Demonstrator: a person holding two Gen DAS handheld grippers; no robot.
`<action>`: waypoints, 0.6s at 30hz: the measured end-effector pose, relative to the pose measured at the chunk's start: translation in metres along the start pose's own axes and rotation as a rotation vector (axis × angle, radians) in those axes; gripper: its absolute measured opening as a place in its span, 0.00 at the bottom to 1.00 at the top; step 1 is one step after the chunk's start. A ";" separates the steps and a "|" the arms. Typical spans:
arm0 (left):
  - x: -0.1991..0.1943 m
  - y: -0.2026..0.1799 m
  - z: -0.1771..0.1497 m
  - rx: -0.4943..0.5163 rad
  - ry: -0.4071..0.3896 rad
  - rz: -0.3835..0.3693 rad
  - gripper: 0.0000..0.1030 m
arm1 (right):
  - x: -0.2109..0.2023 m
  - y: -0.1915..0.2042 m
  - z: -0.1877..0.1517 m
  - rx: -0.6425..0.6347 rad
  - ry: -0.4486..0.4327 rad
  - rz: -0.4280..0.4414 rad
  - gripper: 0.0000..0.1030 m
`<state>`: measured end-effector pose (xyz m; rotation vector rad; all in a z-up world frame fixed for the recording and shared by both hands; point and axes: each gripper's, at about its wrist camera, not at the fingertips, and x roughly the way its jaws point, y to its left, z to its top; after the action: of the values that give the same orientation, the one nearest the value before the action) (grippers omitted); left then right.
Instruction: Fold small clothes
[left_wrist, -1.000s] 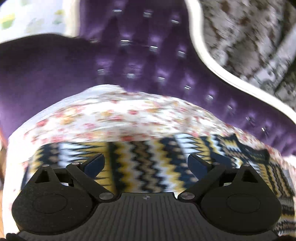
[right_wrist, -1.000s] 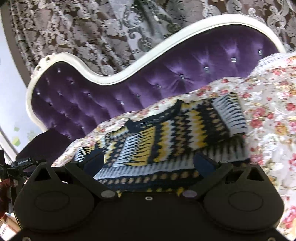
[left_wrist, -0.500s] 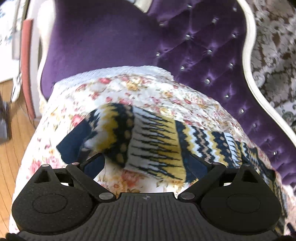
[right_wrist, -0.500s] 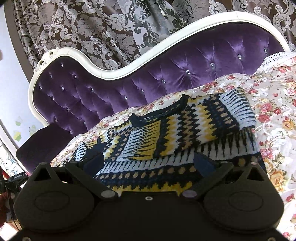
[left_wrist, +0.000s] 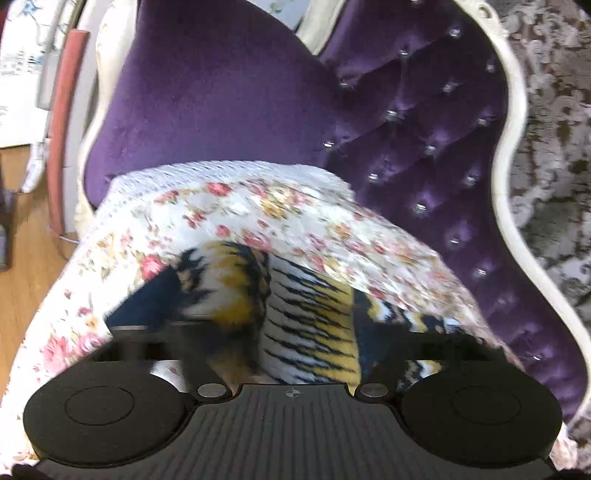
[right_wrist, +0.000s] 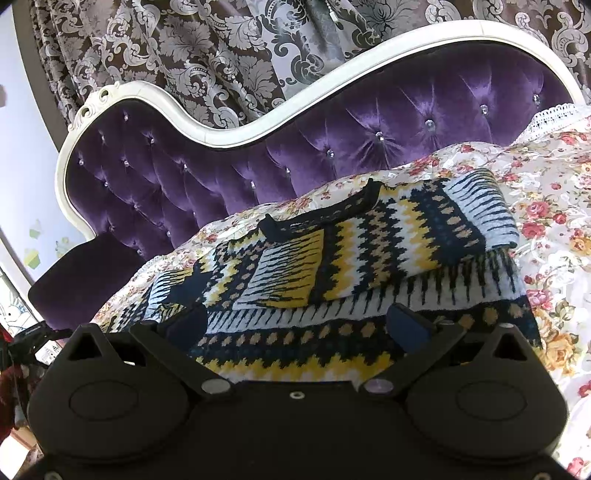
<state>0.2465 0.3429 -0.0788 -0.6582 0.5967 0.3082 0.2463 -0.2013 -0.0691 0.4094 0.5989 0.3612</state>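
Left wrist view: left gripper (left_wrist: 291, 343) had just been closing round the sweater (left_wrist: 306, 314) sleeve bunched between its fingers — contact blurred, can't tell if clamped.

Right wrist view: right gripper (right_wrist: 295, 328) spread, empty, sweater hem just ahead. Step: sleeve fold; next needs firm pinch, then carry across body.

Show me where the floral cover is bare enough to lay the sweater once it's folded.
Bare floral cover lies right of the sweater, toward the lace edge. In the left wrist view another bare stretch runs beyond the sleeve up to the purple cushion. The middle is crowded: the sweater covers it.
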 end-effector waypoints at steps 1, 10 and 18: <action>0.003 -0.002 0.002 0.005 0.005 0.027 0.15 | 0.000 -0.001 0.000 0.003 0.000 0.000 1.00; -0.018 -0.072 0.021 0.224 -0.082 0.025 0.04 | -0.006 -0.005 0.006 0.026 -0.021 -0.017 1.00; -0.035 -0.197 0.023 0.472 -0.121 -0.136 0.04 | -0.017 -0.013 0.015 0.026 -0.034 -0.092 1.00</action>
<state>0.3168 0.2061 0.0516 -0.2217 0.4826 0.0719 0.2454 -0.2241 -0.0558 0.4109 0.5876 0.2579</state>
